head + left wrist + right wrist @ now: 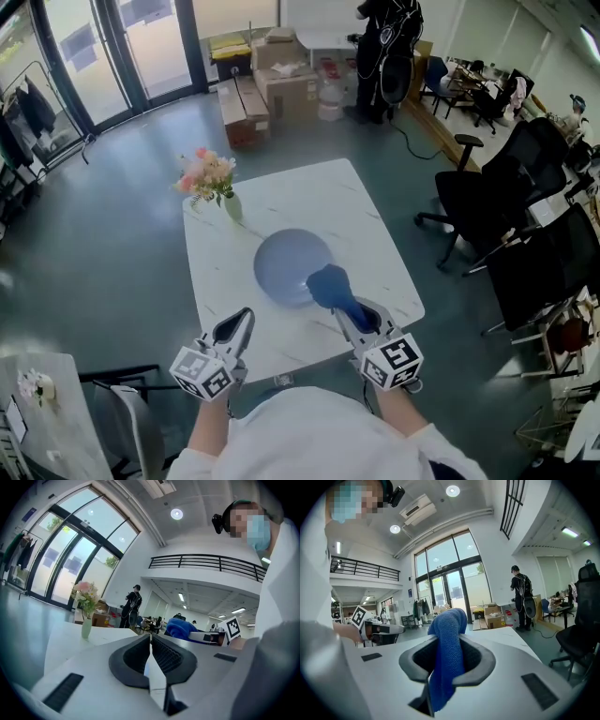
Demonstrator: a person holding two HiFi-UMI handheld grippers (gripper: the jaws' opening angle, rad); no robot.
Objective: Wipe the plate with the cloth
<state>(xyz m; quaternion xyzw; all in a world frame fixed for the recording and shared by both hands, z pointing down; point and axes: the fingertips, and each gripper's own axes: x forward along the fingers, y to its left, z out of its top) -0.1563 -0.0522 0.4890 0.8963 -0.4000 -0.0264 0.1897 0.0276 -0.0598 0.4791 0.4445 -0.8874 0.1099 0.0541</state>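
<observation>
A round blue-grey plate (286, 262) lies in the middle of the white marble table (366, 225). My right gripper (344, 311) is shut on a blue cloth (328, 284), which bunches out past its tips over the plate's near right rim. In the right gripper view the cloth (447, 644) stands pinched between the jaws. My left gripper (244, 319) hovers over the table's near left edge, shut with nothing in it; its jaws meet in the left gripper view (150, 654), where the cloth (180, 628) shows to the right.
A pale green vase of pink flowers (214, 183) stands at the table's far left corner. Black office chairs (487, 202) crowd the right side. Cardboard boxes (267, 89) and a standing person (384, 52) are at the back. A chair (122, 398) sits at lower left.
</observation>
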